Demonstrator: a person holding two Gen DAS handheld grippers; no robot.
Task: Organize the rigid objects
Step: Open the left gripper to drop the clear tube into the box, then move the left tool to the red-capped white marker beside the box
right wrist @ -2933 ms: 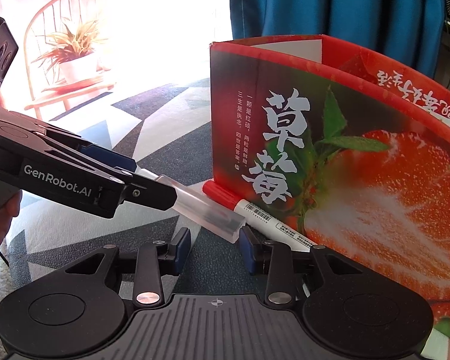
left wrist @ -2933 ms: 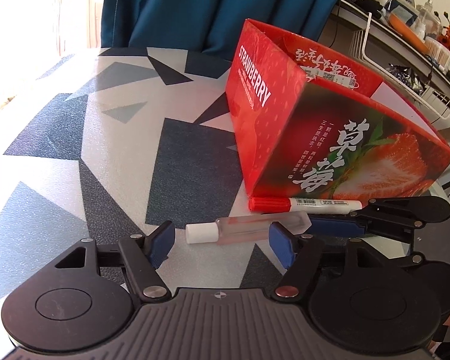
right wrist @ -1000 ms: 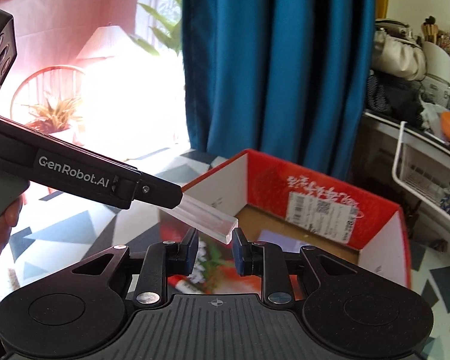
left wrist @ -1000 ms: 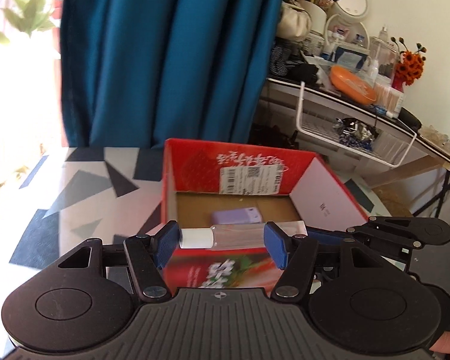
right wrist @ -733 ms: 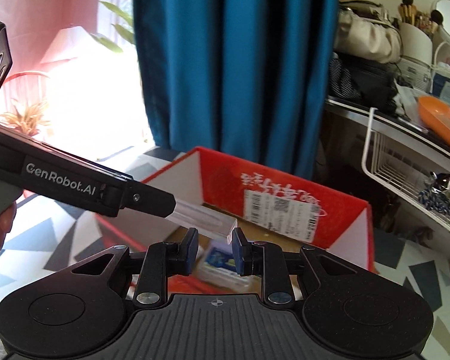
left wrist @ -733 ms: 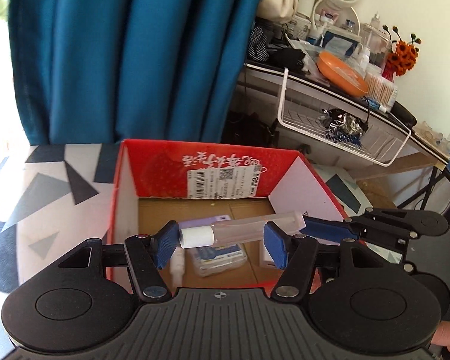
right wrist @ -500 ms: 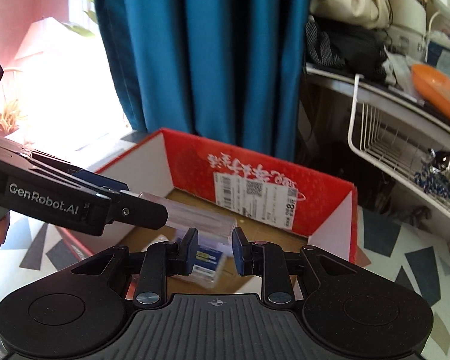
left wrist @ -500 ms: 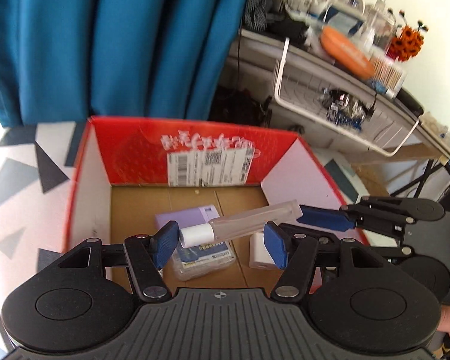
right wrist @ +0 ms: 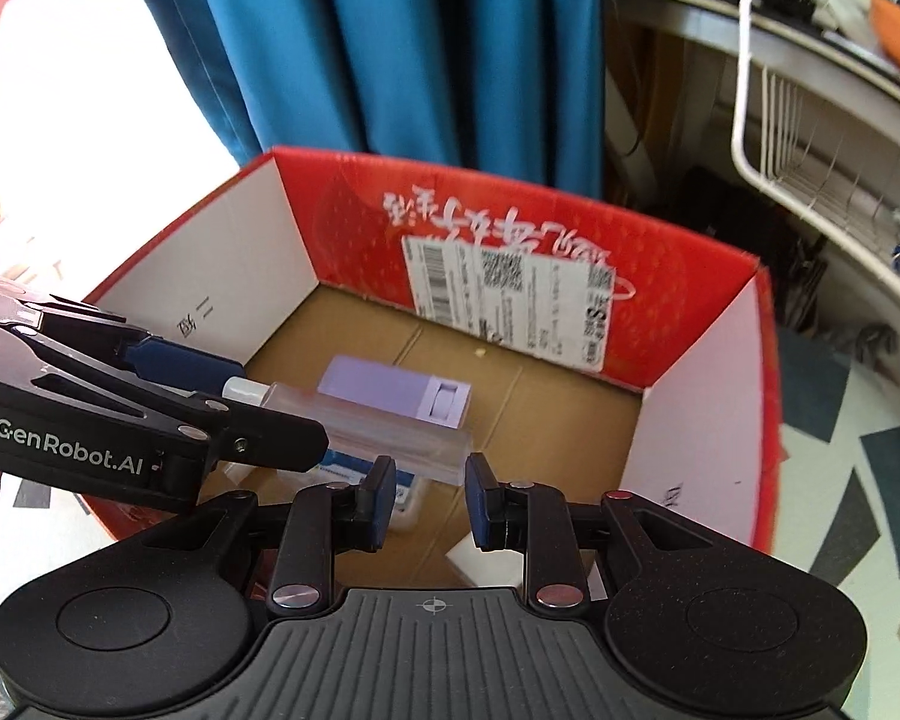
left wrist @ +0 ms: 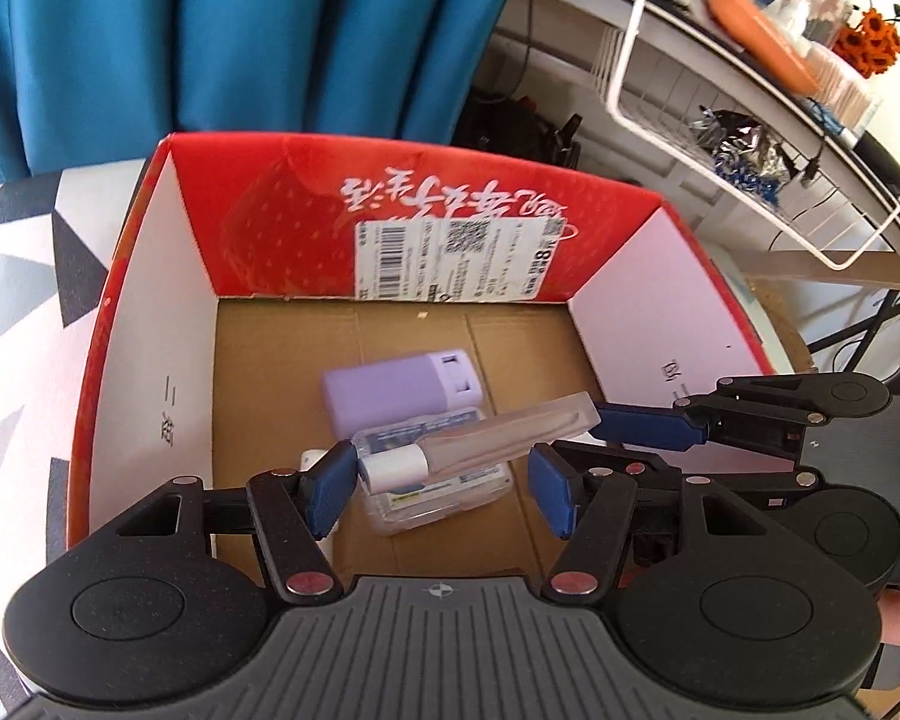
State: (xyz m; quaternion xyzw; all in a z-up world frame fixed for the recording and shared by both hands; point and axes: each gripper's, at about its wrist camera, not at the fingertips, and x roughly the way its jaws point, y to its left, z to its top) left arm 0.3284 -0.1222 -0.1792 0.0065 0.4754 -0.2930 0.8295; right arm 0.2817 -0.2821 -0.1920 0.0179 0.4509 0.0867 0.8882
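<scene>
1. A second ago the bottle (left wrist: 486, 441) hung level in front of the box's near wall. It is now over the open box (left wrist: 150, 360), both views are tipped down onto the cardboard floor, and the bottle has skewed across the left jaws.
2. The right gripper (right wrist: 429, 492) is fully closed, pinching the bottle's flat end. That looks like the grip that carries it.
3. The left gripper (left wrist: 438, 489) stands about half open. The white cap rests against one pad, but I cannot tell whether the other pad presses the body. It seems to be there to steady the long bottle.
4. The bottle is held in the air above a purple case (left wrist: 399, 393) and a clear packet (left wrist: 444, 492) lying on the floor.
5. Judgement: this is the lowering step, with release still to come. The bare floor beside the case would let the bottle lie flat.
</scene>
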